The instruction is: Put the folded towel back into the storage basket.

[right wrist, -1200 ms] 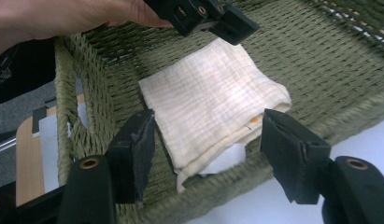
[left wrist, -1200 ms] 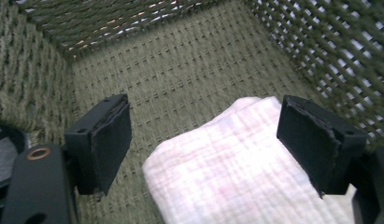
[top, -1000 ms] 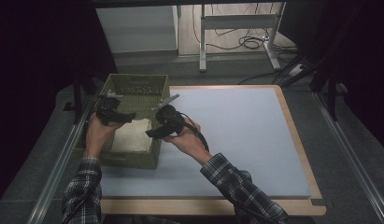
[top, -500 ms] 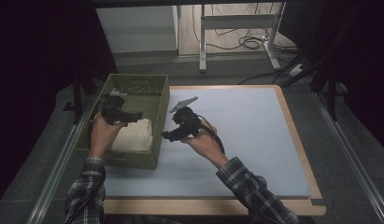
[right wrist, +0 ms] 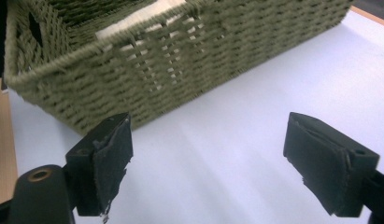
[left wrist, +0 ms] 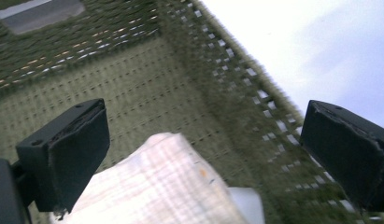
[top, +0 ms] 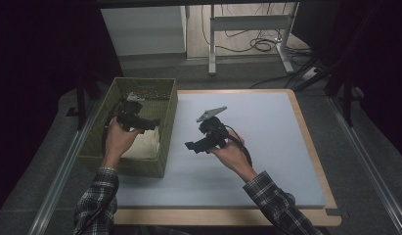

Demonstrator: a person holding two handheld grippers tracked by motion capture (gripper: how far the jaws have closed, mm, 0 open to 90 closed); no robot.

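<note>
A green woven basket (top: 167,128) stands at the left edge of the pale blue mat (top: 267,142). A folded white cloth (top: 142,146) lies in its near half. My left gripper (top: 154,122) hovers over the basket's inside, open and holding nothing; in the left gripper view the cloth (left wrist: 171,182) lies below its jaws and the basket wall (left wrist: 217,93) runs behind. My right gripper (top: 189,145) is open over the mat just right of the basket, pointing at its outer wall (right wrist: 180,65), with the cloth (right wrist: 138,21) peeking over the rim.
The mat lies on a wooden board (top: 306,127) with wide free room to the right and front. Metal rails (top: 56,181) run along both sides. Behind the table stand a white cabinet (top: 142,29) and a table frame with cables (top: 257,44) on the floor.
My right gripper has drawn out of the basket to the right and now sits over the mat. My left gripper has shifted slightly toward the basket's back.
</note>
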